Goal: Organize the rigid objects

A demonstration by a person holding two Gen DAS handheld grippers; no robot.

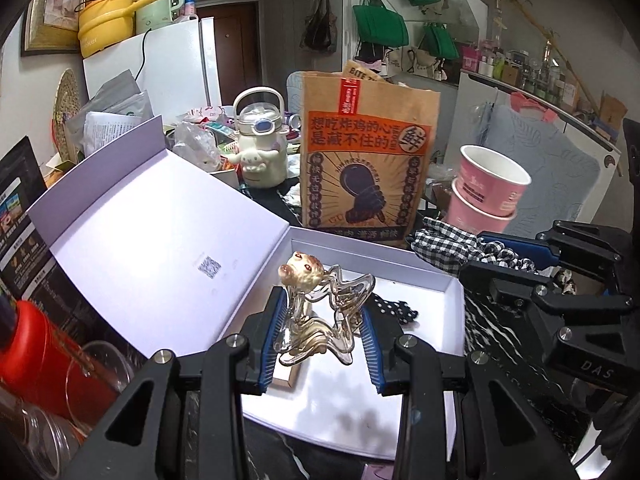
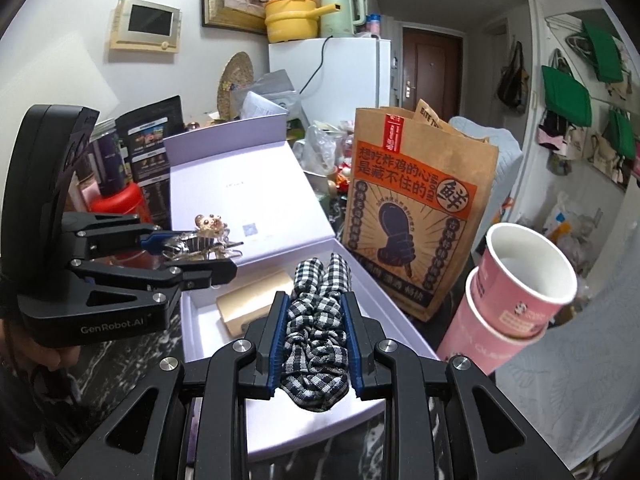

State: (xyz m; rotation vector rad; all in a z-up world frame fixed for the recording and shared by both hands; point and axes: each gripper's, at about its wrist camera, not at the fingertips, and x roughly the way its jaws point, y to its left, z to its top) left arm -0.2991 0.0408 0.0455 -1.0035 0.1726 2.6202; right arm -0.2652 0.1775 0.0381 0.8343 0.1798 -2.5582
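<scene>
On the cluttered dark table the white box (image 1: 454, 312) lay open, and above it the left gripper (image 1: 320, 320) clamped a clear hair claw (image 1: 324, 312) while the right gripper (image 2: 314, 328) pinched a checked scrunchie (image 2: 316, 320), both tilted downward beyond its near edge; lowering before release would probably land them safely

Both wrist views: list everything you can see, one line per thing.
gift box: one, white, open on the dark marbled table, lid raised
hair claw: one, clear amber with bear charm, held over the box
scrunchie: one, black-and-white check, held over the box
tan card: one, inside the box
dotted fabric: one, black, inside the box
paper bag: one, brown and orange, behind the box
paper cups: two, pink, stacked right of the box
kettle bottle: one, cream, behind the lid
left gripper: jaws shut on hair claw
right gripper: jaws shut on scrunchie
</scene>
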